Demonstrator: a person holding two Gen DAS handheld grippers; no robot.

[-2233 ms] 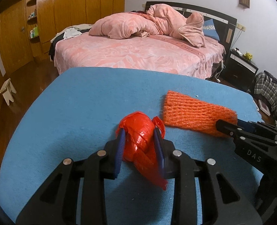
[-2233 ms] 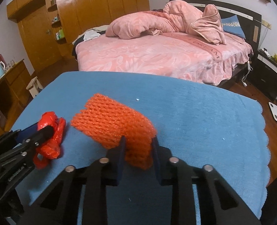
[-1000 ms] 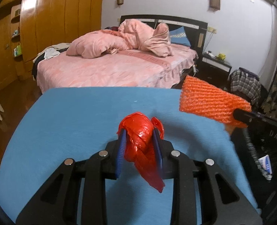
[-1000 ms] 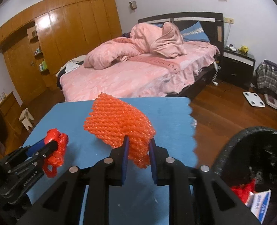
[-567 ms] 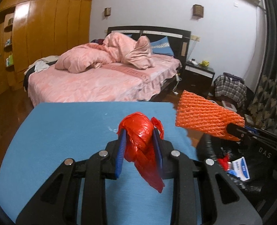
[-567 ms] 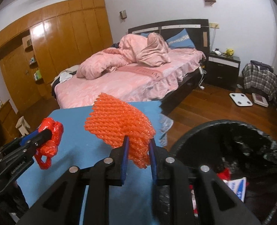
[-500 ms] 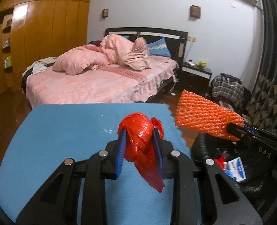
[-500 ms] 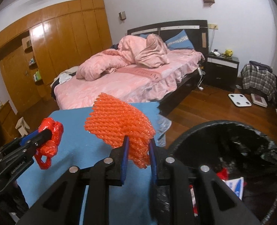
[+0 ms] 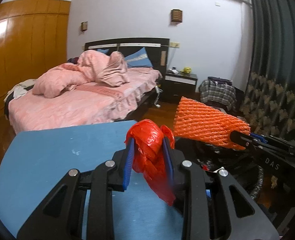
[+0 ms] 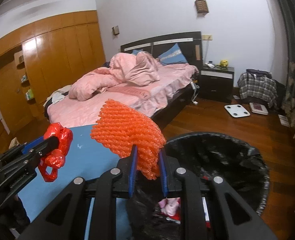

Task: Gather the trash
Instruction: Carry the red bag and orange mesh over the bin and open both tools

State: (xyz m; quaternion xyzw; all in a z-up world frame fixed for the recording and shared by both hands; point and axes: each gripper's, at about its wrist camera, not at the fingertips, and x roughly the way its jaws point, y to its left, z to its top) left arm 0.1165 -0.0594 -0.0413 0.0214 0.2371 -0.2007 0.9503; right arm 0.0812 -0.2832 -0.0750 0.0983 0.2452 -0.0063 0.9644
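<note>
Blue tabletop (image 9: 47,160) below: left gripper (image 9: 148,156) clamps one crinkled red plastic bag (image 9: 147,140); right gripper (image 10: 147,170) pinches one orange foam net (image 10: 125,130) over one black-lined bin (image 10: 217,152).

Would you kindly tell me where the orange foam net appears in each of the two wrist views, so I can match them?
Left wrist view: the orange foam net is right of centre, held by the right gripper above the black trash bin.
Right wrist view: the net is at centre, clamped between the gripper's own blue pads.
Shared landmark: the pink bed.
</note>
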